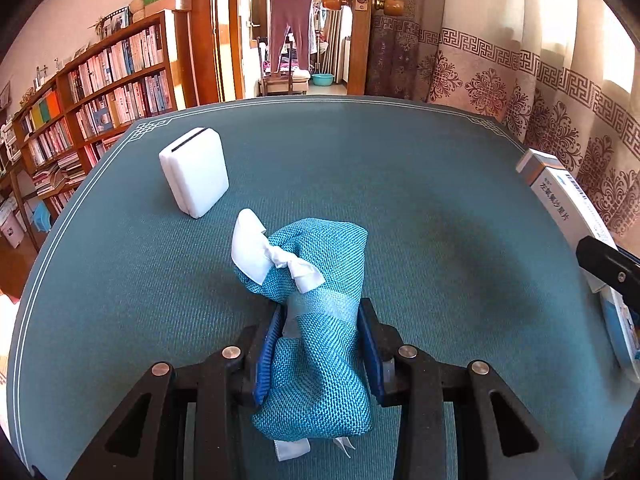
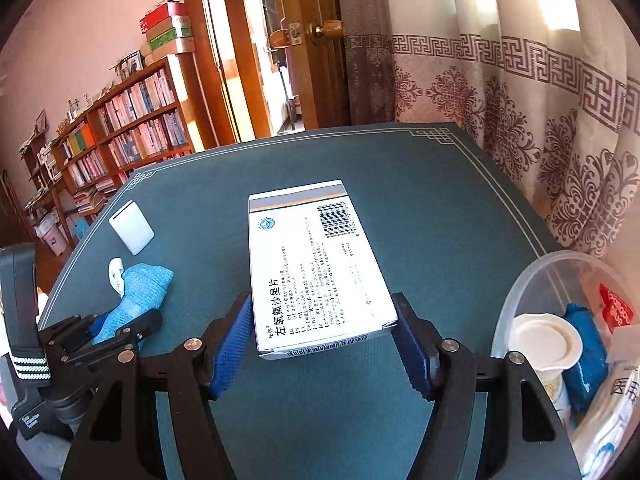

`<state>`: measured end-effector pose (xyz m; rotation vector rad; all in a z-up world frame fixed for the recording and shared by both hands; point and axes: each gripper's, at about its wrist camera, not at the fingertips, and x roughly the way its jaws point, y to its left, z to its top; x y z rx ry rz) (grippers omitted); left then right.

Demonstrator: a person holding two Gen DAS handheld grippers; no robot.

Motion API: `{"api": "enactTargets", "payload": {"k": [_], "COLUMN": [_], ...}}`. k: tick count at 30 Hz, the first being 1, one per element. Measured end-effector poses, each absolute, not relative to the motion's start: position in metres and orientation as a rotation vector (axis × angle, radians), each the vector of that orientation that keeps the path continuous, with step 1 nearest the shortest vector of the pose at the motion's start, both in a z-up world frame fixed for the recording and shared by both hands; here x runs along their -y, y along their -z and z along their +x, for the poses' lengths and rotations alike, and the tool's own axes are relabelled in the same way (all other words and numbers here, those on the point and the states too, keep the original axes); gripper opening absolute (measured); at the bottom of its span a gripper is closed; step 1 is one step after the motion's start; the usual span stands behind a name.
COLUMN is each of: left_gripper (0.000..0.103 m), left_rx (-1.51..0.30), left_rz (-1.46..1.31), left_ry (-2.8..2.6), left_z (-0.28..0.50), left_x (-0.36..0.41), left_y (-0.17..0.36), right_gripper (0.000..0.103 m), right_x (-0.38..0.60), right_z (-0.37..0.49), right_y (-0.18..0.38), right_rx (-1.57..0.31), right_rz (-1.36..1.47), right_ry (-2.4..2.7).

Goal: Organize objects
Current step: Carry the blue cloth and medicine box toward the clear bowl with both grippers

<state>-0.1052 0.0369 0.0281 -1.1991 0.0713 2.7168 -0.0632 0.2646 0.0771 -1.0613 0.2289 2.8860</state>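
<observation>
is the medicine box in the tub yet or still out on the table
Out. The medicine box lies flat on the green table, between the open right gripper's fingers, with the plastic tub off to its right.

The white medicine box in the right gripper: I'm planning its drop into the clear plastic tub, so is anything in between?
Nothing visible blocks it: only bare teal mat lies between the white medicine box and the clear plastic tub.

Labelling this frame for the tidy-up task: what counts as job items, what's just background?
Job:
- blue cloth pouch, clamped in left gripper
- medicine box, between right gripper's open fingers
- white case
- clear tub, part-filled

Background:
- bookshelf
- curtain
- door
</observation>
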Motion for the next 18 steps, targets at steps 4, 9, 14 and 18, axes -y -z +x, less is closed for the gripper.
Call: {"api": "enactTargets", "payload": {"k": [4,9,14,18], "left_gripper": [0.039,0.039,0.039,0.039], "left_rx": [-0.082,-0.098,-0.128,-0.136], "left_rz": [-1.198,-1.194,-1.185,-1.175], "left_ry": [-2.718,-2.712,-2.693,-2.665], "left_z": [-0.103,-0.099,-0.094,-0.089], "left_x": [-0.038,-0.044,-0.057,-0.069], "left_y": [-0.028,-0.030,-0.035,-0.039], "right_gripper": [0.068,0.068,0.068,0.068], "right_x": [-0.291,-0.337,-0.375,-0.396], "right_z": [-0.046,-0.032,-0.020,-0.014], "right_y": [-0.085,-0.085,-0.082,-0.081], "right_rx": [-0.222,-0.255,-0.290,-0.277], "right_rz": [-1.010,-0.990,-0.976,-0.985], "right_ry": [-2.824,-2.713,-2.616,-2.551]}}
